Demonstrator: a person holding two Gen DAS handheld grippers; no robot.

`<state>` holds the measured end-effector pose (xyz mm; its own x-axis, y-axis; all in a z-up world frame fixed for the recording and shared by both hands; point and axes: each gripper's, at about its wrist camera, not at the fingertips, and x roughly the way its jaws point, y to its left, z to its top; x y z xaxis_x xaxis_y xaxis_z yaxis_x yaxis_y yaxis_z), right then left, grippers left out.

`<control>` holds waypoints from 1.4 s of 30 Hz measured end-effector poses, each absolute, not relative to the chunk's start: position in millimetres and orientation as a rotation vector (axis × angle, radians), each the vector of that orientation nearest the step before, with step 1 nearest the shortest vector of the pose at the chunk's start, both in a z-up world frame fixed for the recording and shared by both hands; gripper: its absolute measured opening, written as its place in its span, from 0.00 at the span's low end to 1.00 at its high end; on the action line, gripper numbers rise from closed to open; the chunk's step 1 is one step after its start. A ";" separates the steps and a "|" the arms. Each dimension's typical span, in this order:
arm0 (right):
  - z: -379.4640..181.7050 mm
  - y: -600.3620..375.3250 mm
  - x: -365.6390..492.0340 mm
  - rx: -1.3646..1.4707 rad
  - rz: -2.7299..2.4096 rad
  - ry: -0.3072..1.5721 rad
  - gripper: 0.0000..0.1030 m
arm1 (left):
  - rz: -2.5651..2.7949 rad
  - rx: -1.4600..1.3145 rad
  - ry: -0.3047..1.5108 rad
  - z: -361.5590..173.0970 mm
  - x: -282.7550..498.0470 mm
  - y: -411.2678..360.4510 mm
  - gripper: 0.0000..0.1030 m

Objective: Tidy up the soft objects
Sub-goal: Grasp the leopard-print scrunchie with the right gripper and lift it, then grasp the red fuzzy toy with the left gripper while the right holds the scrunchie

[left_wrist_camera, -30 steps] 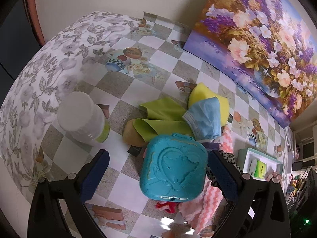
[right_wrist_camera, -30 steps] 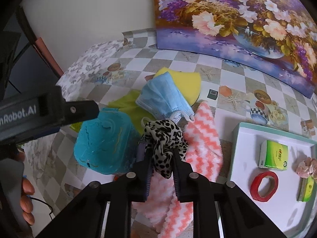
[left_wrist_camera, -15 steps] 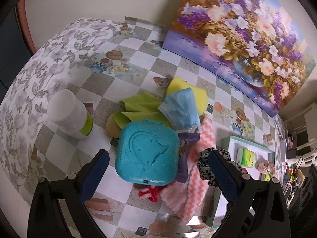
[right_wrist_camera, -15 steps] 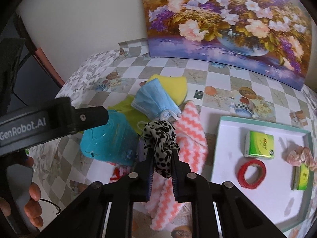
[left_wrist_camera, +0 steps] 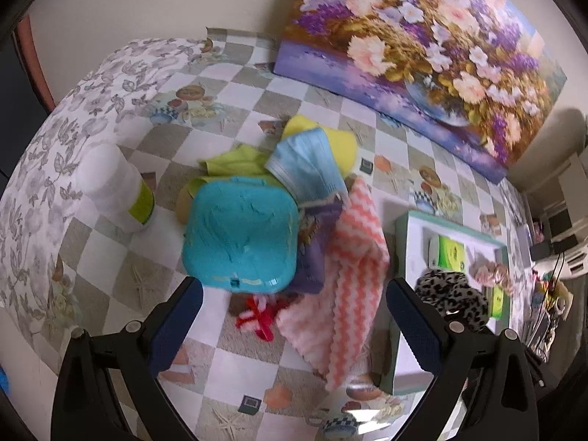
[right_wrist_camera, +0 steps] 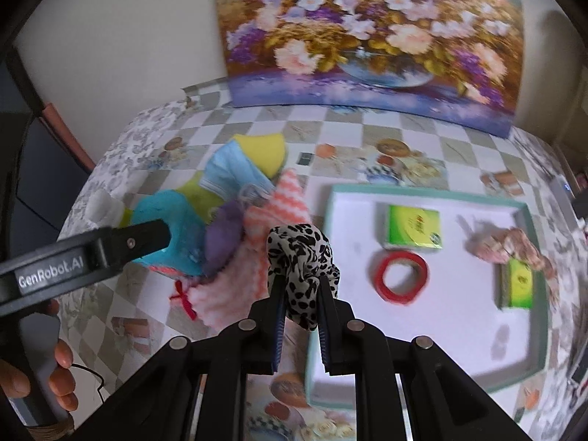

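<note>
The tray (right_wrist_camera: 529, 217) floor lies bare along its left side and near half; a red tape ring (right_wrist_camera: 402, 275), two green packs (right_wrist_camera: 413, 227) and a pink scrunchie (right_wrist_camera: 507, 244) crowd the far right. Left of the tray, a pile of cloths (right_wrist_camera: 257, 257) and a teal case (left_wrist_camera: 240, 237) block the table (left_wrist_camera: 110, 257).

The right gripper (right_wrist_camera: 299, 307) has its fingers pinched tight on a leopard-print scrunchie (right_wrist_camera: 299, 257), held in the air, while the left gripper (left_wrist_camera: 294, 299) hovers with its jaws spread wide, gripping nothing.
</note>
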<state>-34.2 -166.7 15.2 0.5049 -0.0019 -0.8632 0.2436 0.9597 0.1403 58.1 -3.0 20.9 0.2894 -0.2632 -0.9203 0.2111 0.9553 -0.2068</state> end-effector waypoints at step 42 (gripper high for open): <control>2.9 -202.5 -71.8 0.352 -0.215 1.086 0.16 | -0.057 -0.143 1.428 -65.1 48.9 38.1 0.94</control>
<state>-71.8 -202.5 2.9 0.4531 0.0009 -0.8914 0.3401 0.9242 0.1738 48.9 38.1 -65.1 0.1423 -0.1248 -0.9819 -0.0462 0.9901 -0.1325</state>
